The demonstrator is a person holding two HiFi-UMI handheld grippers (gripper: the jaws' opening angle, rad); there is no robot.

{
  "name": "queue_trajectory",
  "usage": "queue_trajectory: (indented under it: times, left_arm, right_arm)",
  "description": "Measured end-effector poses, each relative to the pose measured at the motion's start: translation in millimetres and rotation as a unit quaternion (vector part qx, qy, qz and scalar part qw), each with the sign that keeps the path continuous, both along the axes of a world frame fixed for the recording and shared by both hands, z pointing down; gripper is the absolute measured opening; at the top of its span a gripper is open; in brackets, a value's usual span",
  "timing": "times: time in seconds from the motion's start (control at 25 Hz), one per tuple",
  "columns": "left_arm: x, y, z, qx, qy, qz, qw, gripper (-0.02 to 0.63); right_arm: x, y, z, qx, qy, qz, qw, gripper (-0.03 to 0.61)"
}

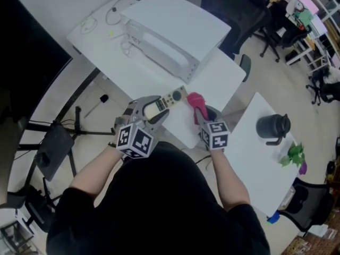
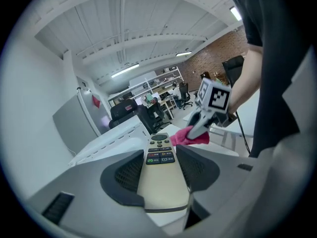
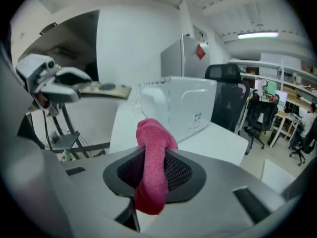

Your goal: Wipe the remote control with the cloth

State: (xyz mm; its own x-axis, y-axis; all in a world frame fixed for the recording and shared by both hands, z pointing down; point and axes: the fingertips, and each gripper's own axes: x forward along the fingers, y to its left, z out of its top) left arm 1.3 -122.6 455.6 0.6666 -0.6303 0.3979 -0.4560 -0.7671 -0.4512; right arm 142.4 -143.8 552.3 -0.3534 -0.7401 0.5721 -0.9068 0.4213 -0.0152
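Note:
A cream remote control (image 1: 169, 99) with dark buttons sticks out from my left gripper (image 1: 154, 110), which is shut on its lower half. The left gripper view shows the remote (image 2: 161, 172) lying lengthwise between both pads, buttons up. My right gripper (image 1: 201, 113) is shut on a pink cloth (image 1: 195, 101), held just right of the remote's tip and a little apart from it. In the right gripper view the cloth (image 3: 153, 167) is bunched between the pads, with ends poking out above and below. Both tools hover over the near corner of the white table (image 1: 212, 84).
A large white appliance (image 1: 170, 36) stands on the table behind the grippers, with loose cables (image 1: 114, 12) at the far left. A second white table on the right carries a black kettle (image 1: 272, 126) and a small plant (image 1: 293, 154). Office chairs (image 1: 234, 9) stand beyond.

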Motion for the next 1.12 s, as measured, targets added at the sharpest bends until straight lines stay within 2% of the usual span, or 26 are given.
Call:
queue_trajectory:
  times: [0.12, 0.2, 0.28, 0.4, 0.56, 0.64, 0.76, 0.96, 1.12]
  left_arm:
    - [-1, -8, 3, 0.012, -0.019, 0.001, 0.9998, 0.206]
    - [-1, -13, 4, 0.02, -0.03, 0.003, 0.9993, 0.206]
    - [2, -17, 4, 0.029, -0.042, 0.009, 0.9986, 0.206]
    - [9, -17, 6, 0.045, -0.063, 0.028, 0.9965, 0.206]
    - [19, -12, 0, 0.074, -0.078, 0.053, 0.9928, 0.206]
    - [22, -8, -5, 0.088, -0.078, 0.063, 0.991, 0.206]
    - [23, -1, -12, 0.102, -0.069, 0.076, 0.9895, 0.206]
    - [20, 5, -19, 0.103, -0.047, 0.085, 0.9899, 0.206]
    - [19, 9, -23, 0.104, -0.038, 0.092, 0.9896, 0.206]
  right_arm:
    - [-14, 8, -67, 0.073, -0.015, -0.02, 0.997, 0.098]
    - [-40, 17, -108, 0.118, -0.016, -0.07, 0.99, 0.098]
    - [-74, 26, -136, 0.154, -0.006, -0.145, 0.977, 0.098]
    - [-119, 44, -152, 0.16, 0.025, -0.243, 0.956, 0.1]
    - [-152, 55, -146, 0.142, 0.072, -0.308, 0.938, 0.098]
    - [-154, 55, -145, 0.133, 0.085, -0.315, 0.936, 0.098]
    - [-147, 53, -146, 0.128, 0.095, -0.306, 0.939, 0.098]
    - [-135, 44, -146, 0.137, 0.107, -0.288, 0.942, 0.098]
    - [-113, 33, -144, 0.132, 0.111, -0.257, 0.951, 0.097]
